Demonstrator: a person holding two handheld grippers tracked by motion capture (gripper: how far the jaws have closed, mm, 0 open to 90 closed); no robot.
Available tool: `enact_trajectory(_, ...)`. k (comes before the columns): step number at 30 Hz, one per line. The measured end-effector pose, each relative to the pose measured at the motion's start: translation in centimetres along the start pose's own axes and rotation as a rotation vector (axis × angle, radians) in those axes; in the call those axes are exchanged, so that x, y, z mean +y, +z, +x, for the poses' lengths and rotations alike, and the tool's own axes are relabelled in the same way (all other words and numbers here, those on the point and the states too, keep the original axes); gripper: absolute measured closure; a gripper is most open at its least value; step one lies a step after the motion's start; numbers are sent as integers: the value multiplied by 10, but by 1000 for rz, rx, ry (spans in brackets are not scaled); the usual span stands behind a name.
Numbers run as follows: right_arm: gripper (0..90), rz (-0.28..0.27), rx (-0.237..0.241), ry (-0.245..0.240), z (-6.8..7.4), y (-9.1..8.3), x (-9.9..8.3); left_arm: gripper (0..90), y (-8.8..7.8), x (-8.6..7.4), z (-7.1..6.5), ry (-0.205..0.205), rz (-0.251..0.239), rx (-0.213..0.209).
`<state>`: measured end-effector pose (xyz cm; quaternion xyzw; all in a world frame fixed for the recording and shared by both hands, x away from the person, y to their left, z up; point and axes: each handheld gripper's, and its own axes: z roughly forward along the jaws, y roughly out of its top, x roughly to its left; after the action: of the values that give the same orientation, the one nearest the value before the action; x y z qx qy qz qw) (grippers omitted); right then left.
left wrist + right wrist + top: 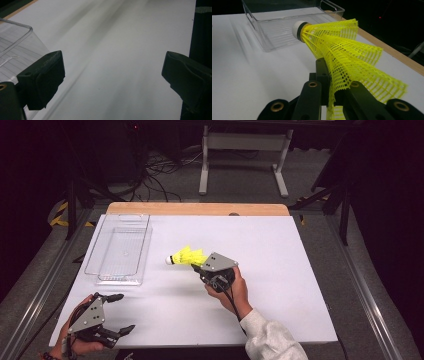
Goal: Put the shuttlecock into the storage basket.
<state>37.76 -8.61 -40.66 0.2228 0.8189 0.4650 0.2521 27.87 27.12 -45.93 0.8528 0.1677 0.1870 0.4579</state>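
Clamping the yellow mesh skirt of a shuttlecock (342, 50), the jaws of the right gripper (196, 267) stand nearly together, with the netting pinched and crumpled between them in the right gripper view. The shuttlecock sticks out past the jaw tips, its white cork nose with a dark band pointing away from the hand toward the clear plastic tray (274, 32); in the high view it is held near the middle of the white table (280, 270), the nose aimed left at the tray but well short of it. The tray lies at the far left part of the table, near a wooden strip (200, 209) along the far edge. At the near left corner the left gripper (121, 312) has its jaws wide apart with nothing between them, and the left gripper view looks across bare tabletop past a corner of the tray (15, 42).
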Motion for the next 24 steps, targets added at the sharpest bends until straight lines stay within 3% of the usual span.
enact_trajectory(24, 880, 6, 23, -18, 8, 17, 11, 58, 0, 0, 0, -2, -2, -4)
